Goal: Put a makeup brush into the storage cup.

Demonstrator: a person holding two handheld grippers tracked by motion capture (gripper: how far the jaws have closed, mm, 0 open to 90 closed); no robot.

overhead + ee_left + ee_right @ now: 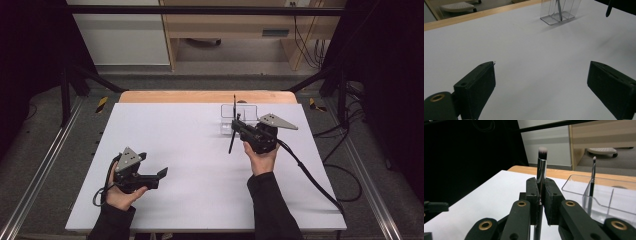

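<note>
Right gripper (pixel 239 131), right of frame centre in the high view, had its fingers (pixel 551 200) clenched on a makeup brush (pixel 541 170) beside the clear organizer (pixel 239 119) holding a thinner brush (pixel 592 175), while left gripper (pixel 152 176) rested lower left on the table (pixel 190 150), fingers (pixel 477 85) spread with nothing between.

White table (pixel 180 150), wooden desk (pixel 225 22)

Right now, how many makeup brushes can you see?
2. One brush is clamped upright in the right gripper; a thinner brush stands in the clear organizer at the table's far side.
</note>
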